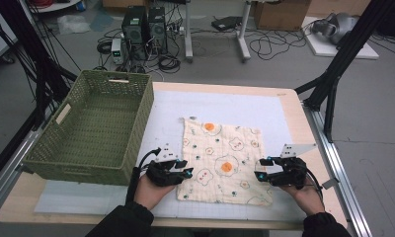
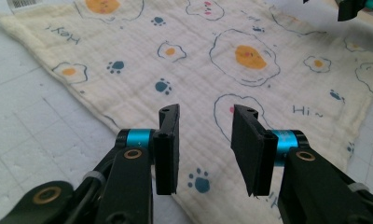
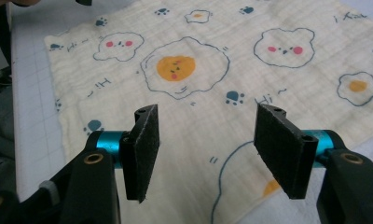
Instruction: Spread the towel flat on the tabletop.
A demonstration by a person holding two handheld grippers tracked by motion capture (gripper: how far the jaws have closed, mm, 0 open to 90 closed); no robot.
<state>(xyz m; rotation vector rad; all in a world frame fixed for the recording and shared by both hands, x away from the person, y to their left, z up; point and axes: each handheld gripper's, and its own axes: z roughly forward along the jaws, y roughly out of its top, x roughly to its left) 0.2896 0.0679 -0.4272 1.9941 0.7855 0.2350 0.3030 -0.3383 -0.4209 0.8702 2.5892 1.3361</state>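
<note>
A cream cloth printed with fried eggs, bear faces and paw marks lies flat on the white mat. My left gripper hovers at the cloth's near left corner, jaws apart. In the left gripper view the cloth spreads out beyond my left gripper, and nothing is between the pads. My right gripper is over the near right part of the cloth. In the right gripper view it stands open above the cloth, not touching it.
A green woven basket with nothing in it stands on the left part of the table, close to my left hand. The table's right edge runs just beyond my right gripper. Cables, computers and stand legs are on the floor behind.
</note>
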